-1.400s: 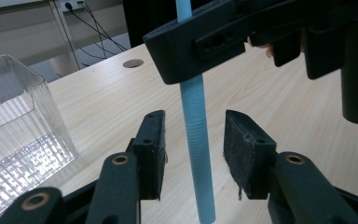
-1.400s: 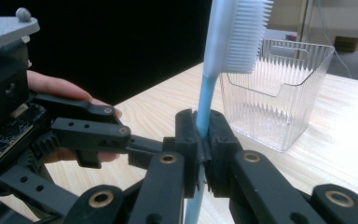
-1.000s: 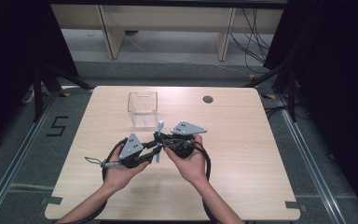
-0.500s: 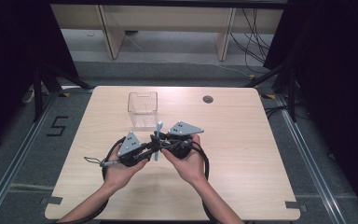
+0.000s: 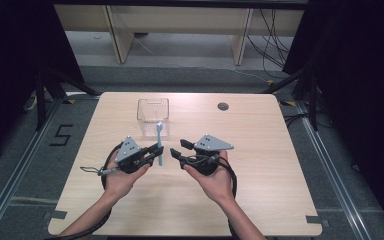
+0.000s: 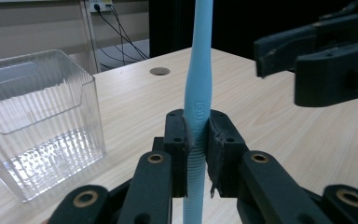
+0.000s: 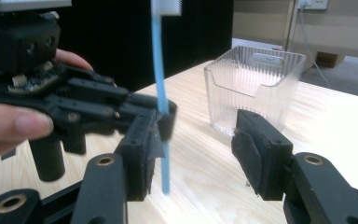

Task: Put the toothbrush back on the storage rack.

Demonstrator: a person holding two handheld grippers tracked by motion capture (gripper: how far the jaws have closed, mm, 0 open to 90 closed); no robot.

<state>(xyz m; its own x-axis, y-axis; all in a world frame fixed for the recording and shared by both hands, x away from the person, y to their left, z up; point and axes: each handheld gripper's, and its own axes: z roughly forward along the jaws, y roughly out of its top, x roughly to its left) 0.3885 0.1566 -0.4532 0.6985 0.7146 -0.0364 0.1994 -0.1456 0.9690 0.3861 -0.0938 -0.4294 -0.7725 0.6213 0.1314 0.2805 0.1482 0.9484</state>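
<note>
The light blue toothbrush stands upright above the middle of the bench, held off its surface, with the white bristle head at the top and the ribbed lower handle pointing down. In the left gripper view the toothbrush runs straight up between the two black pads, which press on its ribbed handle from either side; the head is cut off by the top of that picture.

The left gripper grips the toothbrush this way, its fingers drawn in tight on the handle, and the person's left hand carries it at the near left of the bench.

The right gripper sits just to the right of the toothbrush, apart from it. Its fingers stand well apart with nothing pressed between them, and they have just been opening. In the right gripper view the toothbrush rises beyond the left pad, clear of it, with the left gripper clamped round it farther off. The right hand holds this gripper from below, palm up.

Behind the toothbrush, towards the far side of the bench, stands a clear ribbed plastic container, open at the top and upright. Farther right along the far edge is a small round dark cable hole in the bench top.
</note>
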